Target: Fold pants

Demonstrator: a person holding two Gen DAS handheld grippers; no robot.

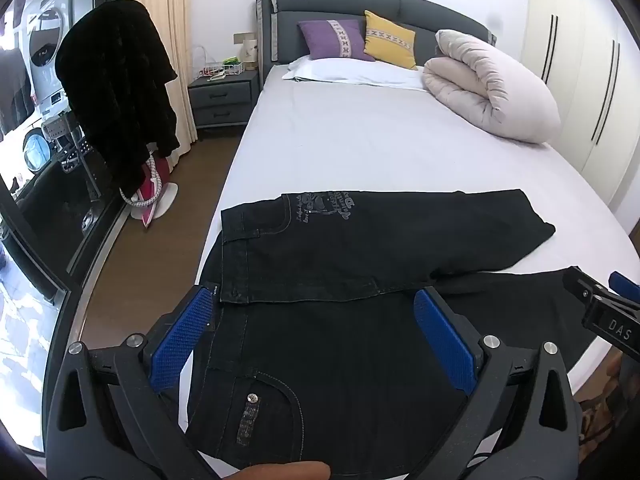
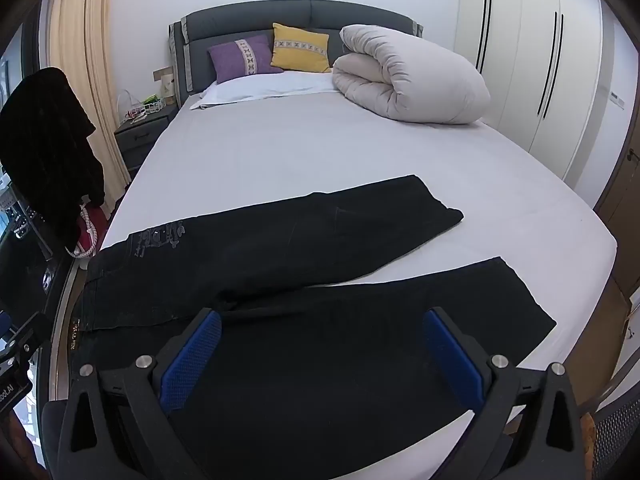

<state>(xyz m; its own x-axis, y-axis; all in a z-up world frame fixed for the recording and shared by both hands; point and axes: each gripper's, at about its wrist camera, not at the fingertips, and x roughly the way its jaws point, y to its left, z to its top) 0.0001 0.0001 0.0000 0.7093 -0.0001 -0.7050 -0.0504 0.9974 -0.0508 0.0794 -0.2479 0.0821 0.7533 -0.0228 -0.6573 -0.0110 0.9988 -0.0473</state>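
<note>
Between the blue pads of the left gripper the jaws stand wide, holding nothing; they hover over the waist end of the black jeans, where a studded pocket sits just below them. Over on the other side, the right gripper is also spread wide and empty, poised above the near leg around its middle. Its black body pokes into the left wrist view at the far right edge.

The jeans lie flat on the foot of the bed, waist toward the window side, both legs running toward the wardrobe. The far leg is angled away from the near one, so a wedge of grey sheet shows between the two hems. A pale printed motif marks the far hip.

As I read it, the folding has hardly begun: the garment is spread out, but the legs are not yet laid one on the other, and no crosswise fold is made. Bringing one leg onto the other looks like the first job left, then folding across the length.

Beyond, a rolled duvet and two cushions sit at the headboard, well apart from the work.
</note>
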